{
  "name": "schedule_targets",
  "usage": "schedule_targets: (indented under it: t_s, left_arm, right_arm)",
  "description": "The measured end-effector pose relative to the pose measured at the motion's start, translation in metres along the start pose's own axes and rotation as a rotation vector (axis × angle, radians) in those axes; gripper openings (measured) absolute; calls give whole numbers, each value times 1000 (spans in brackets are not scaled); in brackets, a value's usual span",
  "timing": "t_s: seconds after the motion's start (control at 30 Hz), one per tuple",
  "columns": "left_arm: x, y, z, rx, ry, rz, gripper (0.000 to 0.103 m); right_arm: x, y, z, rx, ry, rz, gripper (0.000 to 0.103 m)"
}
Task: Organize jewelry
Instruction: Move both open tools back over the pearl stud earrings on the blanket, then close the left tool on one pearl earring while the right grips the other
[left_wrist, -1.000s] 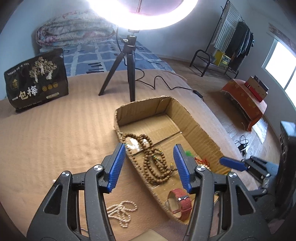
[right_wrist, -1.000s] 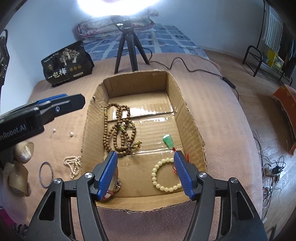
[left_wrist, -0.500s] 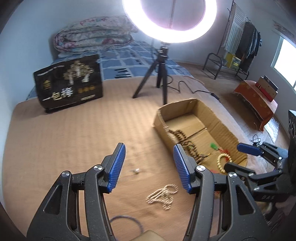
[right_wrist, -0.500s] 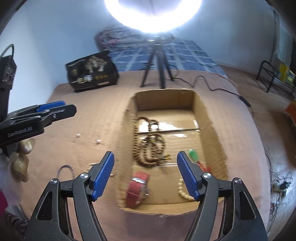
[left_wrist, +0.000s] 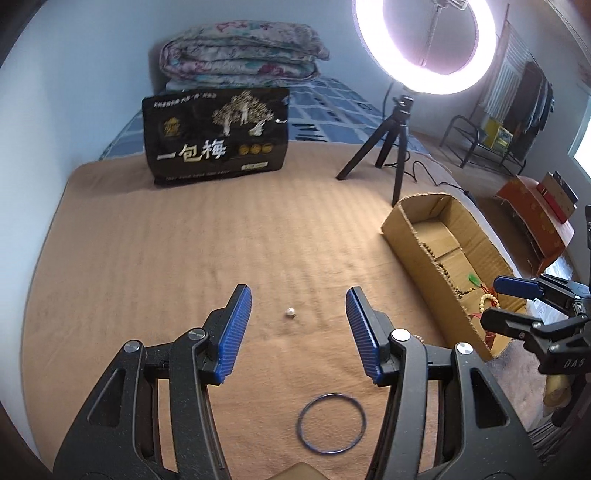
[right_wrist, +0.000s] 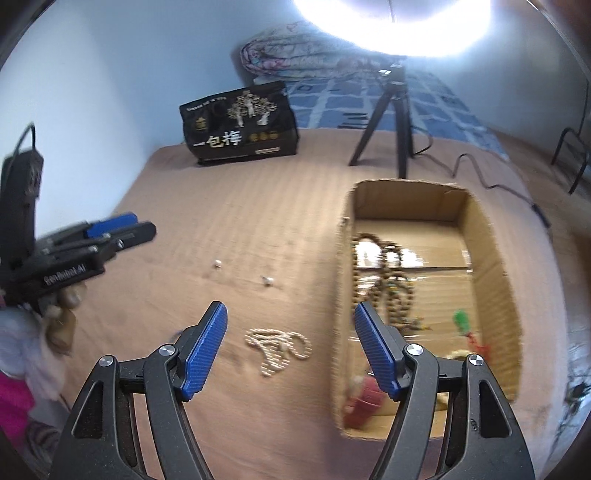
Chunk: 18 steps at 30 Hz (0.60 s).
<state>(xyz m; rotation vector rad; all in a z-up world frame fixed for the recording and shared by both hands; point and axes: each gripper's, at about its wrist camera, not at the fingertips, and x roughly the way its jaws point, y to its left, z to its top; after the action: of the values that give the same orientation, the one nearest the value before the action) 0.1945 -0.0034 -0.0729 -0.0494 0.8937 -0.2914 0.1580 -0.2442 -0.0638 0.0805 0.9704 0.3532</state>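
My left gripper (left_wrist: 298, 332) is open and empty above the tan blanket, with a small pearl earring (left_wrist: 290, 313) lying between its fingers and a thin blue bangle (left_wrist: 331, 422) below. My right gripper (right_wrist: 291, 349) is open and empty over a white pearl necklace (right_wrist: 277, 349), just left of the cardboard box (right_wrist: 491, 258). The box holds brown wooden beads (right_wrist: 388, 280), a green pendant (right_wrist: 461, 319), a red watch (right_wrist: 365, 400) and a pale bead bracelet (left_wrist: 488, 302). Two small earrings (right_wrist: 266, 280) lie on the blanket left of the box.
A black printed bag (left_wrist: 216, 134) stands at the back of the bed. A ring light on a tripod (left_wrist: 395, 147) stands behind the box, its cable trailing right. Folded quilts (left_wrist: 243, 51) lie against the wall. The bed edge drops off right of the box.
Both grippers have swung left, away from the box, over the blanket. The left one went from above the box to the earring and bangle; the right one now sits over the pearl necklace.
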Motion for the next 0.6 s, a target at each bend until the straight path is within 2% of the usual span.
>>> schedule_targets:
  t_s: [0.03,0.07,0.27,0.33,0.4,0.57,0.6]
  left_arm:
    - [1,1,-1,-1,3,-2,54]
    - [4,4,-2,-4,12,-7,48]
    - [27,15,-6,-25,70,-52,39]
    - [33,17,-7,-28,78,-61,39]
    - [41,19,-8,-35,94,-73,39]
    - [63,19,-13,-31,141,-87,38]
    - [68,19,-14,-28,151,-86,36]
  right_arm:
    - [3,0,2,12,5,12,71]
    - [7,1,5,22,9,24,71]
    - [36,9,14,17,53,42,71]
    - [46,10,16,9,71,44,67]
    - [58,10,17,7,99,48,58]
    - [86,8,20,15,157,25,54]
    - [91,9,20,10,166,19,54]
